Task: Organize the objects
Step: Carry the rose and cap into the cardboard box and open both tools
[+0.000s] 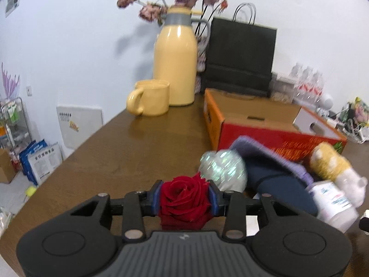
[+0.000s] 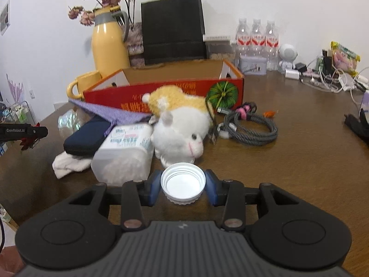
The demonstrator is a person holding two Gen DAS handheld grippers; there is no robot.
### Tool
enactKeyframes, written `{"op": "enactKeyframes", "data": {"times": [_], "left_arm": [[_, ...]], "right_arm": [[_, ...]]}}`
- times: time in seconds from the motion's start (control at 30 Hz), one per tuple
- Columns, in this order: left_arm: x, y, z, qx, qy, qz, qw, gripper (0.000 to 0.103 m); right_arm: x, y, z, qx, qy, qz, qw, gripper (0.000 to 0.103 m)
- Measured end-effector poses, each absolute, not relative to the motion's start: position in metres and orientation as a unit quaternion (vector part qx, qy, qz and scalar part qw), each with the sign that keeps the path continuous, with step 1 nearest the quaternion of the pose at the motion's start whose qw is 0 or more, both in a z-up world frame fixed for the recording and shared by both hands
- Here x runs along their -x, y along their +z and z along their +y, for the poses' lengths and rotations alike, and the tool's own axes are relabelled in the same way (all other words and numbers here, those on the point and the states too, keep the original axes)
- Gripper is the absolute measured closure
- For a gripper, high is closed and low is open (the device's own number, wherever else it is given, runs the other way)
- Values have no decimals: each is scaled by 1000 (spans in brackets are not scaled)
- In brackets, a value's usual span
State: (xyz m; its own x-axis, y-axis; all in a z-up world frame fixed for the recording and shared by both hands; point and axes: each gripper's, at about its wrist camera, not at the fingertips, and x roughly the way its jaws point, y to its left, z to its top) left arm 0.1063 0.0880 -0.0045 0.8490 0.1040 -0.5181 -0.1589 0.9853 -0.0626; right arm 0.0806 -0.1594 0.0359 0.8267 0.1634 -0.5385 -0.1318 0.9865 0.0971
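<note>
My left gripper (image 1: 185, 195) is shut on a red rose (image 1: 184, 202), its blue pads pressing both sides of the bloom above the brown table (image 1: 120, 152). My right gripper (image 2: 183, 184) is shut on a white screw cap (image 2: 183, 183), held open side up. Just beyond the cap lie a white plastic jar (image 2: 125, 151) on its side and a white-and-yellow plush toy (image 2: 180, 127). An open red cardboard box (image 2: 175, 87) stands behind the pile. From the right wrist view, the left gripper (image 2: 34, 133) with the rose shows at the far left.
A dark blue case (image 2: 85, 136), purple cloth (image 2: 108, 112), white cloth (image 2: 69, 164) and shiny wrapped ball (image 1: 222, 169) lie by the box. A coiled cable (image 2: 249, 124) lies to the right. Yellow jug (image 1: 176, 62), yellow mug (image 1: 150, 101), black bag (image 2: 173, 27), water bottles (image 2: 257, 39) stand at the back.
</note>
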Motion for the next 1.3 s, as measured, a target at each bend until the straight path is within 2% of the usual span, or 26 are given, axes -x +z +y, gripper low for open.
{"op": "enactKeyframes", "data": {"times": [0.27,0.7,1.03,1.3], "left_arm": [[-119,30,55,40,37,223,973,65],[-200,58,1,46,-13,198,979,65],[-272,52,-15,54,6,211,976,65],[-312,33,-16,59,32,217,974,65]], "right_arm": [[-96,62,-171,-15,81,225,971,63],[-176,102,-174,-19,115,166,979,62],[-245,106,-174,-50,109,162,979,62],[-294,88,-174,-62,90,191,975,62]]}}
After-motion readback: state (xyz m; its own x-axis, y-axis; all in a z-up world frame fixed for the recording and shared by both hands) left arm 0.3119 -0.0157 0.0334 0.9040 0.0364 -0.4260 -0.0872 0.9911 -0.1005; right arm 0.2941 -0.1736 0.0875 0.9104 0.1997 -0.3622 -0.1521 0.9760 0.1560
